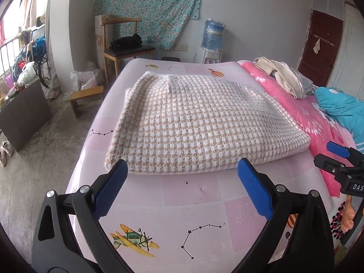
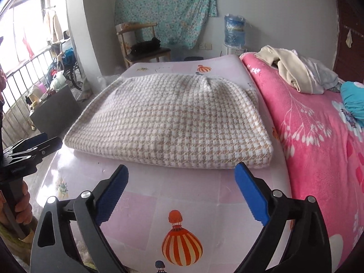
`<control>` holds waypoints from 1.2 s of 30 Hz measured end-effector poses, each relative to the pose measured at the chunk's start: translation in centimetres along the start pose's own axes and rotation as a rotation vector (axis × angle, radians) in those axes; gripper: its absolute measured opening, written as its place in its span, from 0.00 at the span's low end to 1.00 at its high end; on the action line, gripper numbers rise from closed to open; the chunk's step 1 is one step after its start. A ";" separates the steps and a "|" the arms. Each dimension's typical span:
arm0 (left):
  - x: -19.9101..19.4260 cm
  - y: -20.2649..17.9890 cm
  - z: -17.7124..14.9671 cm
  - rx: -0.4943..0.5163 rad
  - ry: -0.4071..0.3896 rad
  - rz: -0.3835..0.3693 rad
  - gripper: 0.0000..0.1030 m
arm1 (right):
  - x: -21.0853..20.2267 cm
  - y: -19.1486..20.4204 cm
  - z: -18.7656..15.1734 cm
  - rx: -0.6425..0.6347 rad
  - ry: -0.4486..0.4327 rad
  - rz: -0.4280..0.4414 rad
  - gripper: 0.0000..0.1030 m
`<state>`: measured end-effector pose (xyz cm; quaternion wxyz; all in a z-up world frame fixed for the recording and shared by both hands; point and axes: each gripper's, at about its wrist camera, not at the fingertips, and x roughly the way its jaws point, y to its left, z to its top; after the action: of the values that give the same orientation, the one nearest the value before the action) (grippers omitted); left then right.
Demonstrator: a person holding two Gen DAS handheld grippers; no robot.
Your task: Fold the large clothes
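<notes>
A beige-and-white houndstooth knit garment (image 1: 193, 125) (image 2: 173, 122) lies folded into a thick rectangle on a pink printed mat (image 1: 193, 207) (image 2: 182, 193) on the bed. My left gripper (image 1: 182, 168) stands open just short of the garment's near edge, with nothing between its blue pads. My right gripper (image 2: 180, 170) is open too, in front of the fold's near right part, also empty. Each gripper shows in the other's view: the right gripper (image 1: 341, 159) at the right edge, the left gripper (image 2: 29, 150) at the left edge, each held by a hand.
A pink floral blanket (image 2: 318, 147) covers the bed to the right, with a heap of cream and grey clothes (image 2: 300, 72) and a teal quilt (image 1: 341, 111) on it. Beyond the bed stand a wooden chair (image 1: 122, 45), a low stool (image 1: 84, 97) and a water dispenser (image 1: 211, 43).
</notes>
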<state>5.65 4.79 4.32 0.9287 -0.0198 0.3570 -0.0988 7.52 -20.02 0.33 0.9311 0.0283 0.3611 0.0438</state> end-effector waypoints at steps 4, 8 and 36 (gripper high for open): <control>-1.7 -1.2 0.5 0.001 -0.028 0.019 0.92 | -1.2 1.2 0.1 -0.024 -0.028 -0.064 0.94; -3.1 -2.8 1.0 0.047 -0.062 0.063 0.92 | -1.9 2.0 0.1 -0.030 -0.046 -0.129 0.94; -0.7 -6.1 -0.3 0.042 0.033 0.243 0.92 | -1.6 0.5 -0.4 0.064 -0.020 -0.186 0.94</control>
<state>3.89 -1.01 5.23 0.9281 0.0447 0.3697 0.0066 6.01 -19.63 1.13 0.9333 0.0248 0.3541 -0.0547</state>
